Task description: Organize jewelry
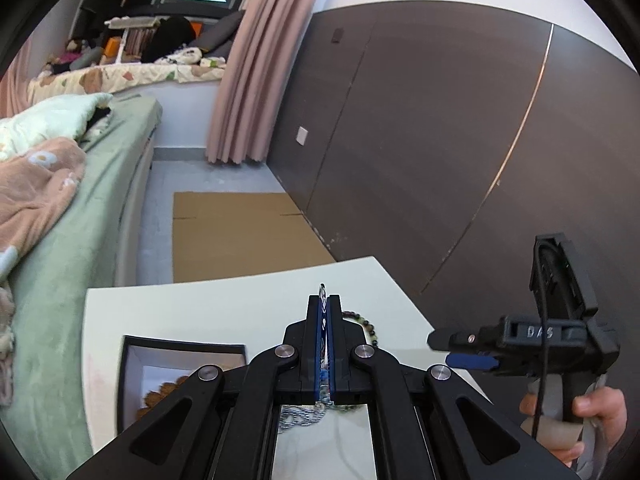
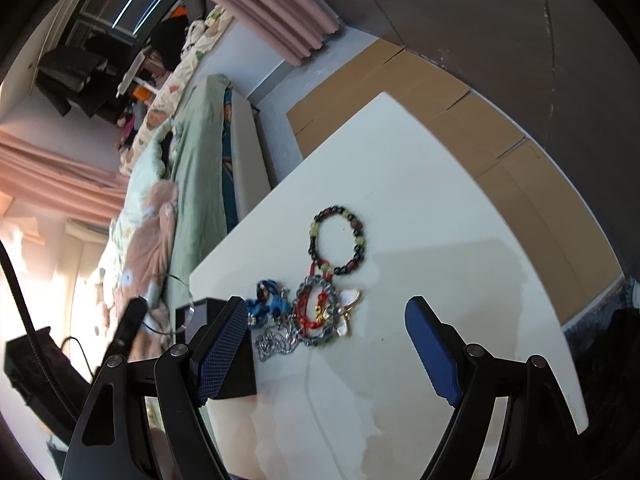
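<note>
In the left wrist view, the left gripper [image 1: 325, 304] has its blue-padded jaws pressed together on a thin clear ring-like piece [image 1: 322, 290] whose glassy edge pokes out just past the fingertips, raised above the white counter [image 1: 200, 308]. Beneath the jaws a silver chain [image 1: 298, 420] lies heaped on the counter, and a dark beaded bracelet [image 1: 366, 326] peeks out to the right of the closed fingers. An open black box with a pale lining [image 1: 160, 360] sits on the counter at lower left, something brown and scalloped inside it. At right a hand [image 1: 592, 412] holds the handle of the right gripper [image 1: 452, 350], seen side-on. In the right wrist view, the right gripper [image 2: 324, 336] stands wide, its blue pads [image 2: 430, 344] well apart and touching nothing, poised above the counter. Ahead of it lies the jewelry: the bracelet of dark, red and yellow-green beads farthest out, a ring of grey beads wound with red cord [image 2: 316, 312] touching it, a white-and-gold butterfly charm [image 2: 350, 300] just beside that, a blue figurine piece [image 2: 268, 300] to the left, and the silver chain nearest the black box [image 2: 236, 368].
</note>
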{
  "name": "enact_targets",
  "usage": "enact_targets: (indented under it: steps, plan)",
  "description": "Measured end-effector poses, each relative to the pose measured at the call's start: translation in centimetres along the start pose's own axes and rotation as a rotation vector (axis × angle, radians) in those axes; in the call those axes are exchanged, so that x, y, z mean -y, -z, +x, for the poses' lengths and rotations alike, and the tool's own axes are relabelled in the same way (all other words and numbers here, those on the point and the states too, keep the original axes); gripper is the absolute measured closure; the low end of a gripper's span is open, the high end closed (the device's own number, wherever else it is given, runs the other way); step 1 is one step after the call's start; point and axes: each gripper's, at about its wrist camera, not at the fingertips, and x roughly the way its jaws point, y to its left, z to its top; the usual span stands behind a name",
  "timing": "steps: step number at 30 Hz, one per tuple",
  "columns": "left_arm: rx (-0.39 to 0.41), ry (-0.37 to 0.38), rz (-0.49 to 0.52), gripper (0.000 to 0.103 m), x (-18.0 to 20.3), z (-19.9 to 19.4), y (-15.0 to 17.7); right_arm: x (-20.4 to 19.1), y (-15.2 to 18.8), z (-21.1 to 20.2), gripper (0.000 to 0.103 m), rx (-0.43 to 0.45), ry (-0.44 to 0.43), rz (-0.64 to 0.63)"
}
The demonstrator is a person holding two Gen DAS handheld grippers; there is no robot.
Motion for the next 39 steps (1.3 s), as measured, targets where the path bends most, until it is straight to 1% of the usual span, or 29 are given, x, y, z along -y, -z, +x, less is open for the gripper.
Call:
enact_targets:
  steps: [3,5,7,8,10,11,13,15,20,24,26,27,28,29,31,34,36,37,38,39]
  plan:
    - [0.005,-0.020,-0.019,0.102,-1.0,-0.6,0.0,-0.4,0.3,1.0,0.021,-0.019,0.022,-0.024]
    - [0.005,-0.029,-0.039,0.102,-1.7,-0.9,0.1,-0.5,0.4,2.0,0.030,-0.036,0.039,-0.033]
    - [0.007,-0.040,-0.052,0.102,-2.2,-1.2,0.1,-0.7,0.6,3.0,0.044,-0.060,0.050,-0.037]
    - [0.008,-0.042,-0.055,0.102,-2.5,-1.4,0.2,-0.7,0.6,3.7,0.048,-0.071,0.051,-0.038]
    - [0.012,-0.045,-0.061,0.102,-2.9,-1.8,0.2,-1.0,0.8,4.5,0.061,-0.082,0.060,-0.051]
    - [0.014,-0.047,-0.061,0.102,-3.1,-1.9,0.2,-1.1,0.7,4.8,0.063,-0.085,0.065,-0.057]
    - [0.018,-0.053,-0.064,0.102,-3.4,-2.2,0.1,-1.5,0.7,5.4,0.071,-0.085,0.074,-0.076]
    - [0.018,-0.057,-0.069,0.102,-3.8,-2.5,0.1,-2.1,0.6,6.0,0.074,-0.081,0.089,-0.101]
    - [0.007,-0.072,-0.083,0.102,-5.1,-2.9,0.1,-3.1,0.4,6.7,0.074,-0.058,0.156,-0.158]
    - [-0.016,-0.078,-0.092,0.102,-5.8,-2.8,0.2,-3.5,0.2,7.9,0.074,-0.053,0.258,-0.207]
    - [-0.032,-0.072,-0.101,0.102,-6.2,-2.6,0.4,-3.8,0.1,8.2,0.078,-0.049,0.294,-0.236]
    - [-0.036,-0.070,-0.107,0.102,-6.3,-2.6,0.4,-4.0,0.1,8.3,0.088,-0.050,0.307,-0.248]
    - [-0.042,-0.071,-0.118,0.101,-6.5,-2.6,0.4,-4.1,0.2,8.5,0.091,-0.059,0.308,-0.251]
    - [-0.048,-0.074,-0.124,0.101,-6.8,-2.5,0.4,-4.1,0.2,8.4,0.091,-0.063,0.295,-0.249]
    - [-0.062,-0.082,-0.132,0.101,-7.0,-2.4,0.4,-4.1,0.1,8.1,0.091,-0.069,0.280,-0.250]
    - [-0.083,-0.090,-0.153,0.099,-7.4,-2.1,0.5,-4.2,0.3,7.3,0.091,-0.048,0.249,-0.244]
    - [-0.099,-0.090,-0.163,0.083,-7.6,-1.9,0.6,-4.5,0.3,6.5,0.091,-0.026,0.203,-0.239]
    - [-0.105,-0.091,-0.168,0.053,-7.8,-1.8,0.7,-4.8,0.3,5.9,0.091,-0.010,0.177,-0.242]
    - [-0.101,-0.086,-0.176,0.021,-7.9,-1.9,0.7,-5.0,0.4,5.2,0.091,0.004,0.156,-0.246]
    - [-0.089,-0.081,-0.184,0.011,-8.0,-2.2,0.8,-5.3,0.5,4.7,0.091,0.017,0.136,-0.249]
